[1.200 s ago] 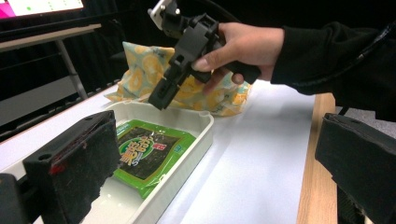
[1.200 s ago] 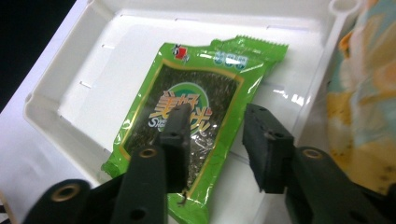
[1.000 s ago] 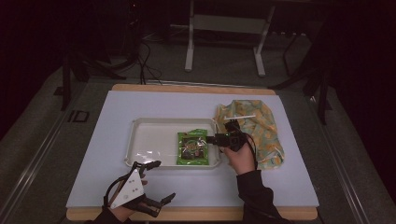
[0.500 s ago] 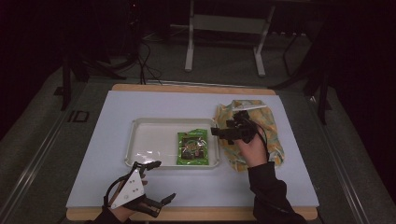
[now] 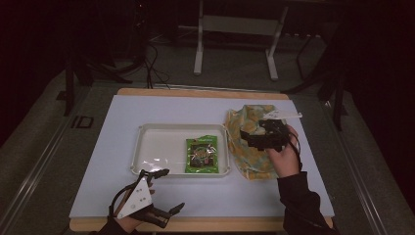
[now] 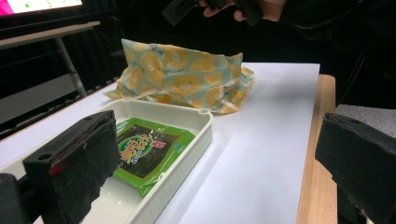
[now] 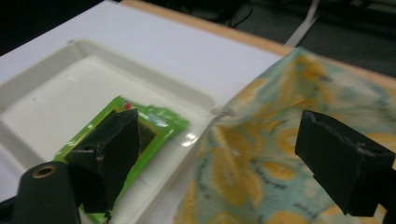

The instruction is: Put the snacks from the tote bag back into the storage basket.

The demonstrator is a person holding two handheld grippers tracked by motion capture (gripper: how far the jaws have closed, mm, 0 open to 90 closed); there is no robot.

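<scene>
A green seaweed packet point(image 5: 202, 154) lies flat in the right part of a white tray point(image 5: 147, 147). Right of the tray sits a crumpled yellow-patterned bag point(image 5: 250, 156). My right gripper point(image 5: 243, 138) hovers over that bag, open, with nothing between its jaws. In the right gripper view the bag point(image 7: 280, 116) spreads under the open gripper point(image 7: 229, 149), and the packet point(image 7: 161, 123) lies behind the left jaw. My left gripper point(image 5: 170, 190) rests open near the table's front edge. From the left gripper view, the packet point(image 6: 149, 149), the tray point(image 6: 196, 135) and the bag point(image 6: 187, 74) lie ahead.
A pale sheet point(image 5: 122, 112) covers the wooden table, whose edge point(image 5: 235, 224) shows at the front. Dark floor, cables and a stand's legs point(image 5: 198, 49) lie beyond the table. The person's right hand point(image 6: 243, 7) shows at the top of the left gripper view.
My right gripper has moved away from the packet in the tray, to the right and a little back, over the patterned bag. The left gripper has stayed put.
</scene>
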